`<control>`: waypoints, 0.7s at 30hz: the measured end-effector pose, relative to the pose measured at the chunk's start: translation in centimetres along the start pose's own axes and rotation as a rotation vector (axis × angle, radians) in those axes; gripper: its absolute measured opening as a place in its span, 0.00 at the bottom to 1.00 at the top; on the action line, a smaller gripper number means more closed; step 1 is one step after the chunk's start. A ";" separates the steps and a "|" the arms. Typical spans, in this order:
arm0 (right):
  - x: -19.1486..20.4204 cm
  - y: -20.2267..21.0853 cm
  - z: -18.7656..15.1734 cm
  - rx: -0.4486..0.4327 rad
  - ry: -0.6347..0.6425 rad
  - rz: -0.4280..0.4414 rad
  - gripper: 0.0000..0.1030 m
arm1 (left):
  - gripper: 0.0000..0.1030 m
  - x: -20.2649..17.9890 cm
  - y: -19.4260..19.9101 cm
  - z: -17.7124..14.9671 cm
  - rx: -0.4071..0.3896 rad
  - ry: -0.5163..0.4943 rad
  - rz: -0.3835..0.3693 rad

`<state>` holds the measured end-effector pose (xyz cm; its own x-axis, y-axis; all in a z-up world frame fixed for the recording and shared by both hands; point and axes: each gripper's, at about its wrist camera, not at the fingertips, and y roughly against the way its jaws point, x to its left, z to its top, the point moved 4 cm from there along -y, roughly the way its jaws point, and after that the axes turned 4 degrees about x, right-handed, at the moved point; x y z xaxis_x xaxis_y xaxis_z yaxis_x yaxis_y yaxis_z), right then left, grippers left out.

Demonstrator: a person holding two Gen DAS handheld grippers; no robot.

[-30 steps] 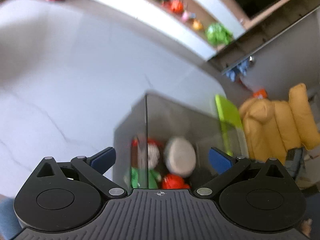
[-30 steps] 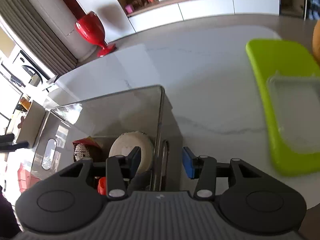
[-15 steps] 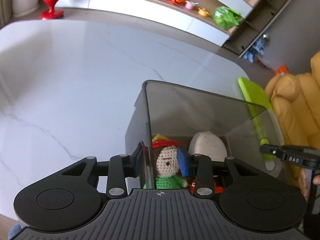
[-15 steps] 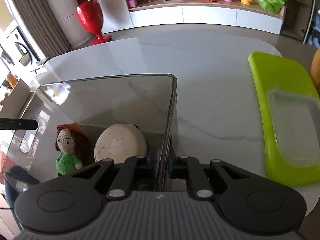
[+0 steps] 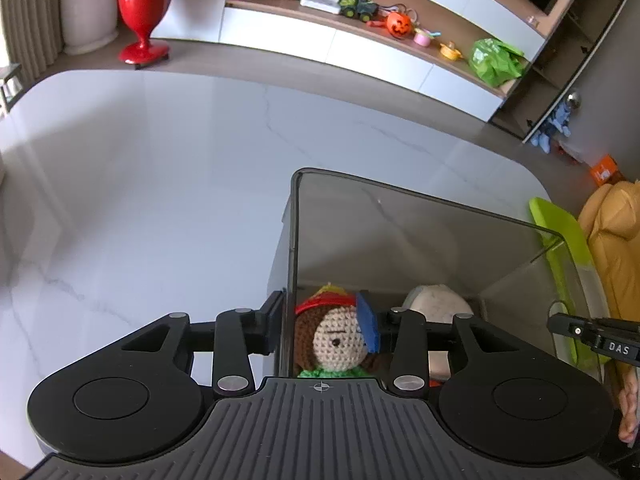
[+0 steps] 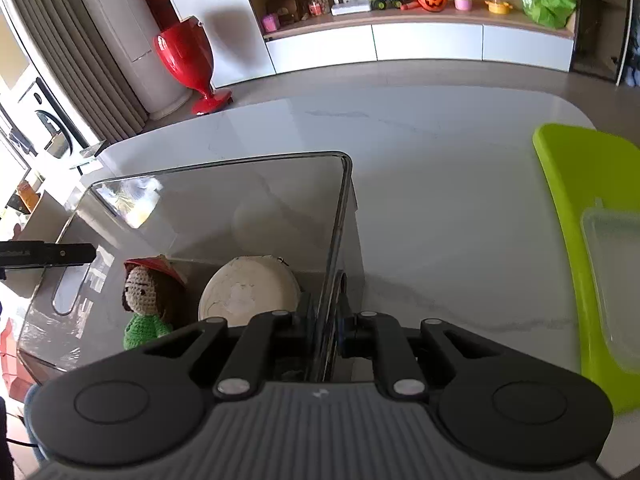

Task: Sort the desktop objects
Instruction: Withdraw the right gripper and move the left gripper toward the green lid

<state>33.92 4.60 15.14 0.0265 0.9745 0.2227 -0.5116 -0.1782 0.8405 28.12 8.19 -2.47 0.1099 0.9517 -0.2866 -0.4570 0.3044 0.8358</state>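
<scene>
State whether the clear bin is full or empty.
Neither: partly filled. The clear bin holds a crochet doll and a white round object.
</scene>
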 end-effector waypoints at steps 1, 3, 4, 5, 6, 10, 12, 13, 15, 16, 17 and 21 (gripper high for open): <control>0.0 0.0 0.0 -0.005 0.001 0.003 0.12 | 0.42 0.4 0.3 -0.1 0.001 0.005 -0.006; -0.1 0.2 -0.2 -0.013 0.001 0.013 0.13 | 0.45 1.0 0.8 -0.2 0.001 0.033 -0.006; -0.2 0.3 -0.3 -0.013 -0.002 0.021 0.14 | 0.46 1.3 1.1 -0.1 -0.005 0.048 0.004; -0.5 0.5 -0.5 -0.009 -0.014 0.026 0.20 | 0.48 1.7 1.8 -0.1 -0.021 0.064 0.031; -0.9 0.8 -0.6 -0.008 -0.029 0.030 0.28 | 0.52 1.9 2.9 0.0 -0.057 0.078 0.070; -3.6 4.4 -2.0 -0.094 -0.091 0.084 0.56 | 0.74 -0.5 8.9 0.3 -0.240 0.078 0.111; -5.7 6.6 -3.4 -0.164 -0.140 0.106 0.54 | 0.83 -4.7 10.8 0.4 -0.290 0.002 0.018; -6.9 7.8 -4.2 -0.207 -0.169 0.095 0.55 | 0.87 -7.2 11.5 0.4 -0.304 -0.045 -0.042; -9.5 9.6 -5.7 -0.285 -0.231 0.107 0.54 | 0.91 -12.5 12.4 0.3 -0.324 -0.134 -0.170; -11.0 10.6 -6.6 -0.324 -0.272 0.125 0.54 | 0.91 -15.5 12.3 0.2 -0.317 -0.179 -0.253; -12.7 11.4 -7.6 -0.359 -0.326 0.141 0.54 | 0.91 -18.5 12.2 0.0 -0.306 -0.226 -0.341; -20.1 14.0 -13.1 -0.494 -0.557 0.063 0.59 | 0.96 -29.8 7.8 -1.9 -0.094 -0.330 -0.642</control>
<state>14.98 -15.71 16.01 0.3483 0.7276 0.5910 -0.8495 -0.0215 0.5272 19.63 -17.87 11.70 0.6357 0.5534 -0.5383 -0.2852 0.8163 0.5024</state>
